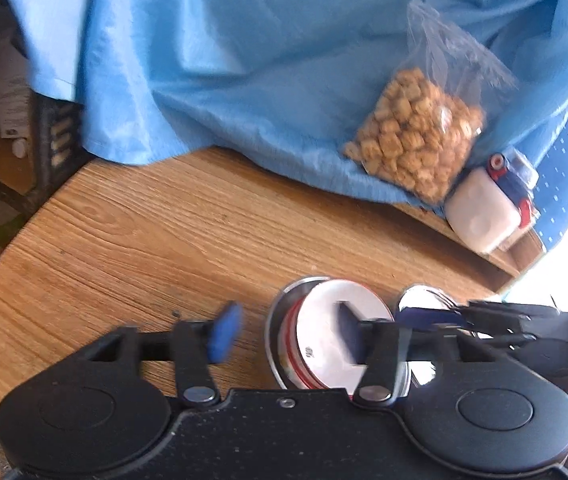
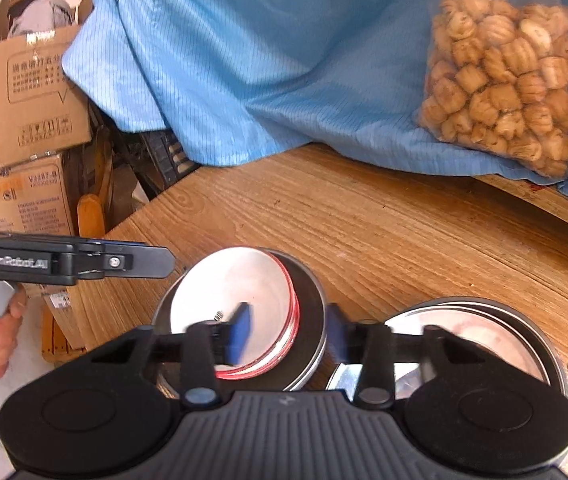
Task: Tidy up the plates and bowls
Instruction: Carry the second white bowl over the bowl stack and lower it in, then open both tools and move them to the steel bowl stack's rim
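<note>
The bowl stack (image 2: pixel 244 312) is straddled by the wide-spread right gripper (image 2: pixel 288 334); the second bowl (image 2: pixel 484 332) is half hidden. The left gripper (image 1: pixel 288 332) is spread wide and holds nothing.

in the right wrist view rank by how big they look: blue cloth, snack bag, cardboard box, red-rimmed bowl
1. blue cloth
2. snack bag
3. red-rimmed bowl and cardboard box: look alike, and the bowl is nearer the camera, so unranked.
</note>
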`<action>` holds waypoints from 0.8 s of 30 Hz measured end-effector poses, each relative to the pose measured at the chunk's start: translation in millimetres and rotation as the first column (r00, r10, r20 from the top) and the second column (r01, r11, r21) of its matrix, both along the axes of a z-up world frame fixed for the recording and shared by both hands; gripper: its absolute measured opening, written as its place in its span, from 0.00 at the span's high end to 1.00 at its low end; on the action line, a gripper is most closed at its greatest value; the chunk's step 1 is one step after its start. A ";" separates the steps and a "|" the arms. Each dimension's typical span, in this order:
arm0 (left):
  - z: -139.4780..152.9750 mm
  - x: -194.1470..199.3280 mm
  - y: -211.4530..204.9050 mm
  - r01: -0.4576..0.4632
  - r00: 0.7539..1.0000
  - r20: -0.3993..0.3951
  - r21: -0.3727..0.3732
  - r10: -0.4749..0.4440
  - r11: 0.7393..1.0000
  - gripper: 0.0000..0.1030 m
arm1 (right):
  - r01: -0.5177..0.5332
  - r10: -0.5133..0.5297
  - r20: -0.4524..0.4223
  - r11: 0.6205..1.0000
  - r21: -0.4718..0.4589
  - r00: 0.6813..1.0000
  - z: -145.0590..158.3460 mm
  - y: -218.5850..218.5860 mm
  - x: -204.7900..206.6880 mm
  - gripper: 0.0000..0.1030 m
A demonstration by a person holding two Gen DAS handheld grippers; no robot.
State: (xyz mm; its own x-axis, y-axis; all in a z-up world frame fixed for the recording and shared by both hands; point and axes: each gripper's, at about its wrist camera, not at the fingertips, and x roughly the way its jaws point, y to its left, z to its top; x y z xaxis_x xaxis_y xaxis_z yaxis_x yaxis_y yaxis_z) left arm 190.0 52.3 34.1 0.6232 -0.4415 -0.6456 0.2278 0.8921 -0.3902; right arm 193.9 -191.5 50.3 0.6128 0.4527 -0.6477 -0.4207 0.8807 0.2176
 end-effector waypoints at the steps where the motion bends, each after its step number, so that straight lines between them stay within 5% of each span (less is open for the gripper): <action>1: 1.5 -3.9 0.6 -0.018 1.000 0.019 0.001 0.018 1.000 0.19 | 0.011 -0.011 0.005 1.000 0.014 1.000 0.5 -3.0 -2.5 0.43; 5: 9.5 -21.9 1.2 -0.078 0.994 0.073 -0.013 0.078 0.997 0.01 | 0.050 -0.051 0.016 0.998 0.036 0.999 2.0 -11.8 -17.3 0.22; 10: 26.2 -53.8 1.7 -0.138 0.985 0.105 0.007 0.136 0.990 0.01 | 0.103 -0.104 0.088 0.994 0.024 0.991 13.4 -10.8 -63.4 0.01; 24: 47.8 -162.0 -15.0 -0.151 0.966 0.210 -0.012 0.150 0.988 0.01 | 0.183 -0.208 0.202 0.974 0.136 0.957 22.5 -41.1 -172.6 0.00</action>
State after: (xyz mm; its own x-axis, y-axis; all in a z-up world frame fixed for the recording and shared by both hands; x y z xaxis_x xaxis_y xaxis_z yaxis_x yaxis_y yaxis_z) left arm 28.0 37.3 81.9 0.8037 -0.3297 -0.4954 0.1671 0.9240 -0.3439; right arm 21.3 -232.7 72.7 0.8152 0.3734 -0.4428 -0.2902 0.9249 0.2457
